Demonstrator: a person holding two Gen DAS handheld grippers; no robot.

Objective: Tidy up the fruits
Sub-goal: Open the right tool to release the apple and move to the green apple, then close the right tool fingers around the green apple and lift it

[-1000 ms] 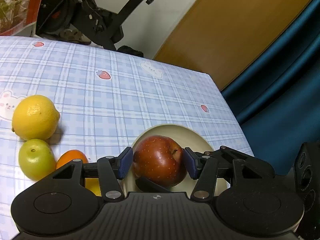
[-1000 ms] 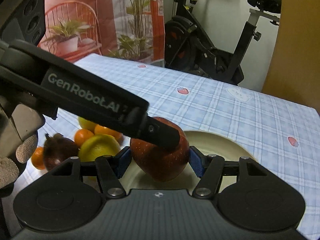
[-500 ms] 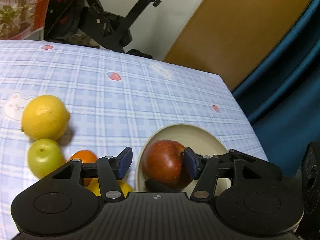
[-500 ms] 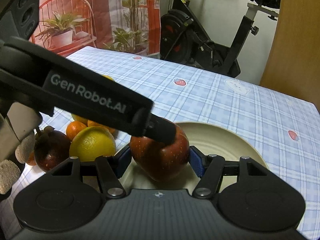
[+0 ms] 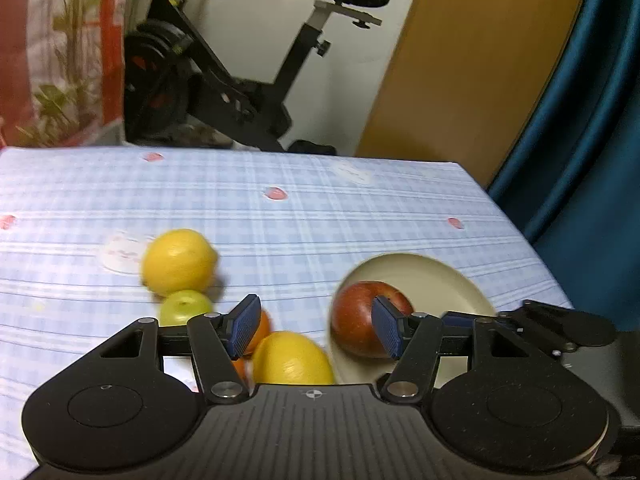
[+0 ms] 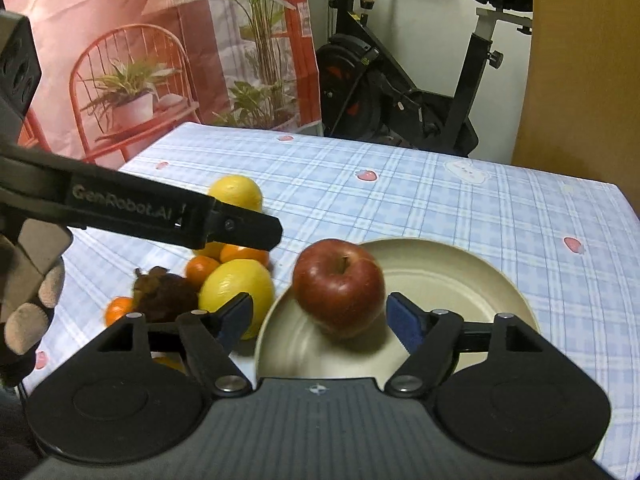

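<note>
A red apple [image 6: 338,284] rests on the near left part of a cream plate [image 6: 460,276]. My right gripper [image 6: 320,318] straddles it, its jaws opening, and a gap shows between each blue pad and the apple. My left gripper [image 5: 316,328] hovers over the fruit pile left of the plate, its jaws opening with nothing gripped. In the left wrist view the apple [image 5: 356,320] lies partly behind its right pad. The pile holds a far lemon [image 6: 236,192], a near lemon [image 6: 236,288], oranges [image 6: 202,270], a dark fruit [image 6: 166,296] and a green fruit [image 5: 184,308].
A blue checked cloth [image 6: 440,200] covers the table, whose right edge meets a blue curtain [image 5: 580,160]. An exercise bike [image 6: 400,92] stands behind the table. The left gripper's arm [image 6: 160,212] crosses the right wrist view, with a gloved hand [image 6: 28,304] at the left edge.
My right gripper's jaws have widened off the apple, which stays on the plate. My left gripper has pulled away from the apple, up and to the left over the fruit pile.
</note>
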